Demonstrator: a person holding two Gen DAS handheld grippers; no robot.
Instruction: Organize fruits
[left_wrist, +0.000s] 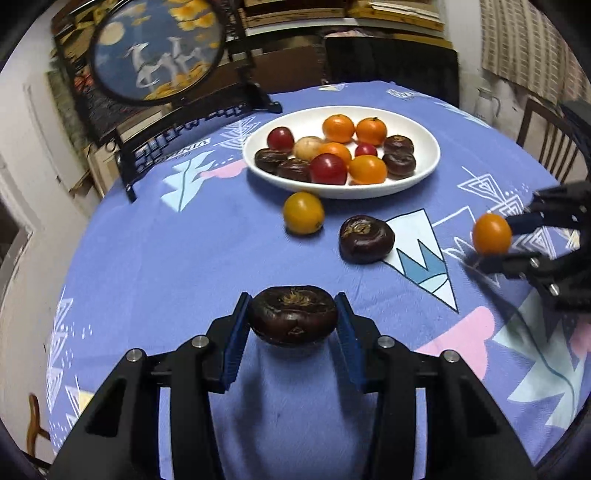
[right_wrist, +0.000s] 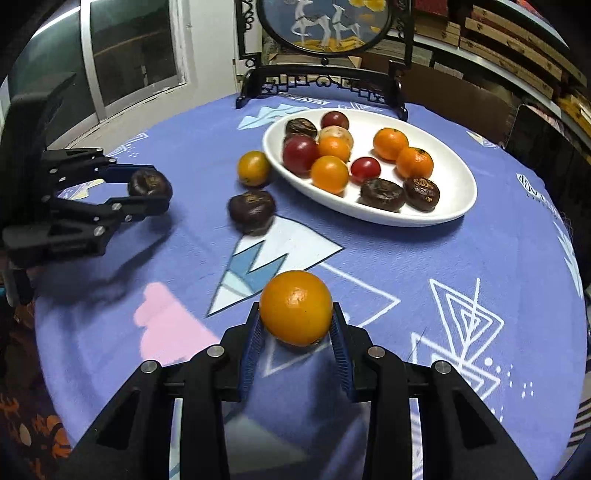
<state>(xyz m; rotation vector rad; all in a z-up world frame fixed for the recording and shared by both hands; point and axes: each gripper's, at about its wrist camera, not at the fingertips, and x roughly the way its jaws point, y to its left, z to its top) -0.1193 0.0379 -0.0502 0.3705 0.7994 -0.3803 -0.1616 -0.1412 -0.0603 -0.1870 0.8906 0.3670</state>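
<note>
The left hand-held gripper (left_wrist: 293, 321) clamped a dark brown, flattened water chestnut (left_wrist: 293, 315); the right hand-held gripper (right_wrist: 296, 325) pinched a round orange tomato (right_wrist: 296, 307), both above the bench (right_wrist: 480, 266). Best carried toward twelve o'clock, released low over the white oval ceramic plate (right_wrist: 458, 184)'s bare patches

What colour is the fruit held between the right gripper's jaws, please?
Orange. The fruit in the right gripper shows best in the right wrist view.
</note>
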